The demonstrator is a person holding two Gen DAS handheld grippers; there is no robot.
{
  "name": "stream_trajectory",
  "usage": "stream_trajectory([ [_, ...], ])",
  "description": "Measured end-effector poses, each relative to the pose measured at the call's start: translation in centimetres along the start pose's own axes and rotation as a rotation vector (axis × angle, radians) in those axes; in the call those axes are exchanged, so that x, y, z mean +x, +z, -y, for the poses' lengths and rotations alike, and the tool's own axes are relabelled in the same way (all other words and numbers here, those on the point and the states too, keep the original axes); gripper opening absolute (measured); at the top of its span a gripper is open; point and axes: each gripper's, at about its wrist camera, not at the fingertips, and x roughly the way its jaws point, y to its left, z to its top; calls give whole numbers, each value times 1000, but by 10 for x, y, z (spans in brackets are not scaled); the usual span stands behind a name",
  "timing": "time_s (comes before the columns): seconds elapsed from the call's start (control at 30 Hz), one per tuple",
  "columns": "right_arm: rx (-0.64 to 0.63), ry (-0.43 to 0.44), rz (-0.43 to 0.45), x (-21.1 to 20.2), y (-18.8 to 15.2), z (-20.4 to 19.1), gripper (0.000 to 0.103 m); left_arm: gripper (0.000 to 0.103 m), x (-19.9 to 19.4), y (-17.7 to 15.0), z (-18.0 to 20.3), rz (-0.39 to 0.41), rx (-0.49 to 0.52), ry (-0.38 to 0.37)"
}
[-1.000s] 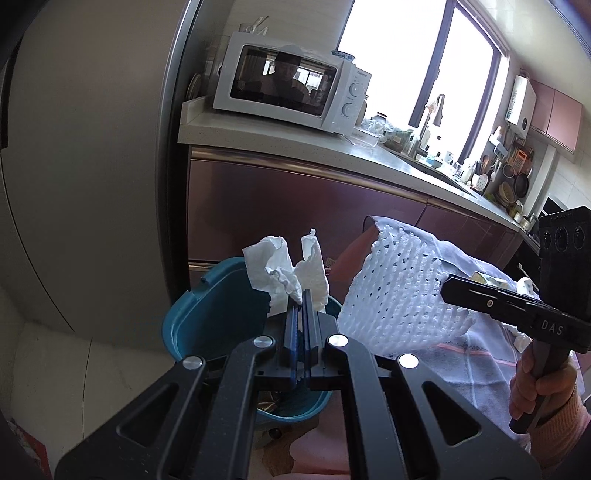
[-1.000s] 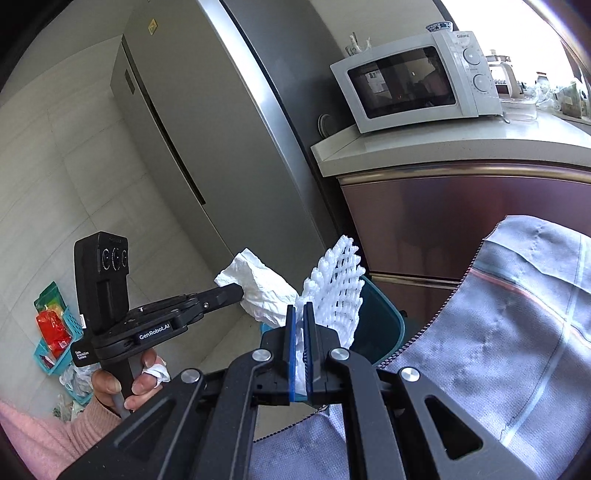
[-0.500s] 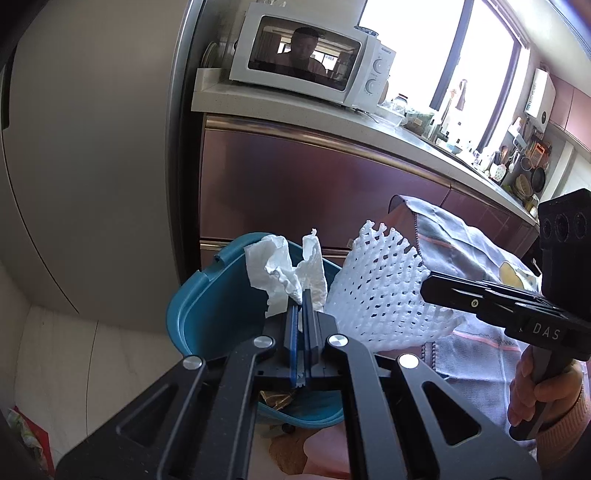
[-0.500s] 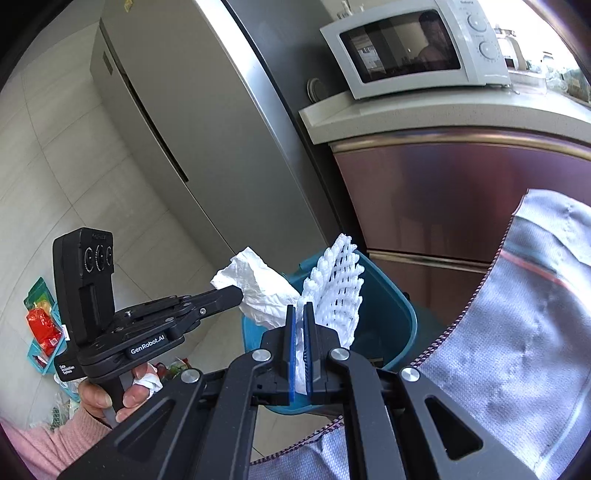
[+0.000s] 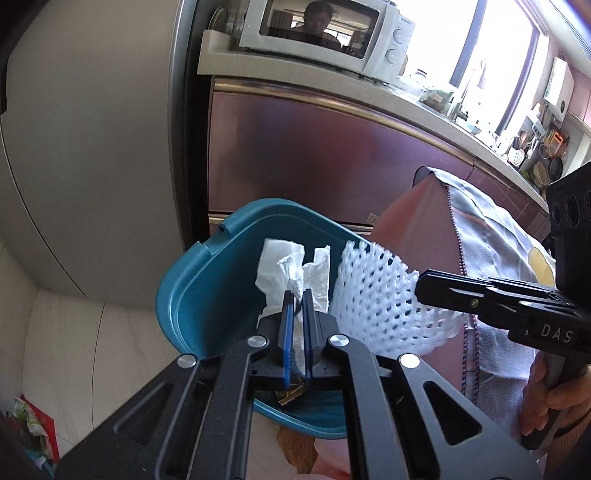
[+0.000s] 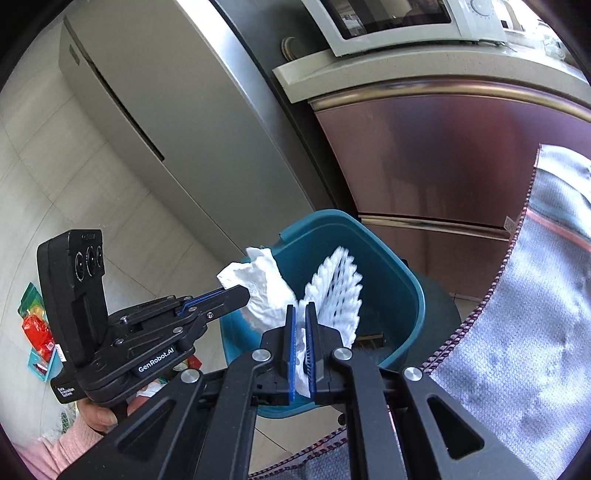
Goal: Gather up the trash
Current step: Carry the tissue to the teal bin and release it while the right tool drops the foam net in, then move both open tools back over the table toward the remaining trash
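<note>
My left gripper (image 5: 297, 295) is shut on a crumpled white tissue (image 5: 291, 271) and holds it over the open teal trash bin (image 5: 199, 280). My right gripper (image 6: 301, 308) is shut on a white foam fruit net (image 6: 338, 291), also over the bin (image 6: 399, 280). In the left wrist view the net (image 5: 380, 306) hangs just right of the tissue, with the right gripper (image 5: 419, 282) coming in from the right. In the right wrist view the left gripper (image 6: 245, 293) holds the tissue (image 6: 264, 291) at the bin's left rim.
A steel fridge (image 5: 92, 147) stands left of the bin, maroon cabinets (image 5: 314, 158) behind it, with a microwave (image 5: 325, 29) on the counter. A grey cloth-covered table edge (image 6: 517, 332) is at the right. Colourful packets (image 6: 37, 325) lie on the tiled floor at the left.
Both grippers have moved down and forward toward the bin, which now looks larger and lies directly under the tissue and the net. Both stay shut on their items.
</note>
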Motion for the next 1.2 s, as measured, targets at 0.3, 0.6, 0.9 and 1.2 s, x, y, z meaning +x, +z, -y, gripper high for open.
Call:
stream_trajectory([
  [0.3,7,-9,17,-13,-11,6,10,16,13,-6,3,-18,-17,3],
  [0.6,-36,2,79,-56,-27,-1,21,19,-12,-7,33,57,46,-46],
  [0.9,-78,-60,212,-137,-53,2,36,34,-51,-14,95,148,160,-239],
  [1.2,14,-223,343,-219,-96,41,47,44,-56,-27,182,126,289,-422],
])
